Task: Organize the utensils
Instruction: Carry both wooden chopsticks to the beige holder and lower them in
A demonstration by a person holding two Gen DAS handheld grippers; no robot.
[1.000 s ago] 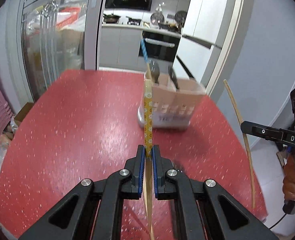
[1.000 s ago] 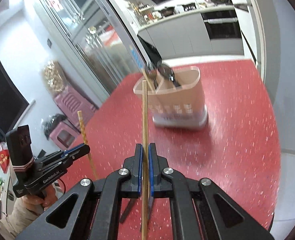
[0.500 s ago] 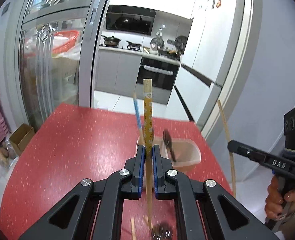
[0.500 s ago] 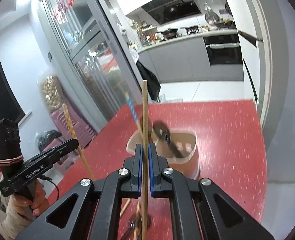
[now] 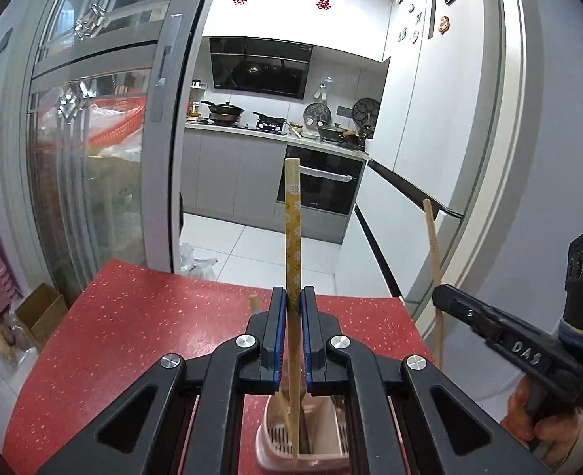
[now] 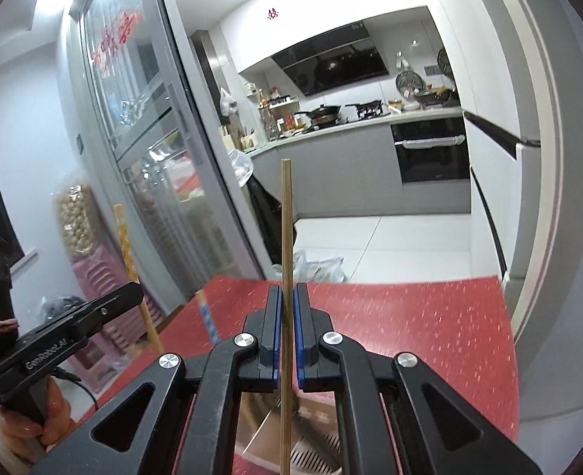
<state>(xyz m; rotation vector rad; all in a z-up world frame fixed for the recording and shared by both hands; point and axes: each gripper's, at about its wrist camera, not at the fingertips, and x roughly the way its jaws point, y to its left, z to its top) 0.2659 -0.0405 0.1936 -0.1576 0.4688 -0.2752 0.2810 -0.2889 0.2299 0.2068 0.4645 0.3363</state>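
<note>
My left gripper (image 5: 292, 301) is shut on a yellow patterned chopstick (image 5: 292, 229), held upright with its lower end inside the pink utensil holder (image 5: 275, 447) directly below. My right gripper (image 6: 286, 297) is shut on a plain wooden chopstick (image 6: 286, 229), also upright, above the same holder (image 6: 315, 411). In the left wrist view the right gripper (image 5: 441, 297) with its chopstick (image 5: 434, 261) stands at the right. In the right wrist view the left gripper (image 6: 133, 293) with its chopstick (image 6: 127, 253) stands at the left. A blue-handled utensil (image 6: 208, 320) sticks up from the holder.
The holder stands on a red speckled table (image 5: 133, 324) whose far edge is close ahead. Beyond lie a glass sliding door (image 5: 93, 158), a kitchen counter with pans (image 5: 275, 126) and white cabinets (image 5: 430, 118). Pink stools (image 6: 97, 277) stand at the left.
Both grippers have risen and tilted up; the holder slid from mid-view to beneath the fingers. Both chopsticks now stand upright, and the left one's lower end sits inside the holder.
</note>
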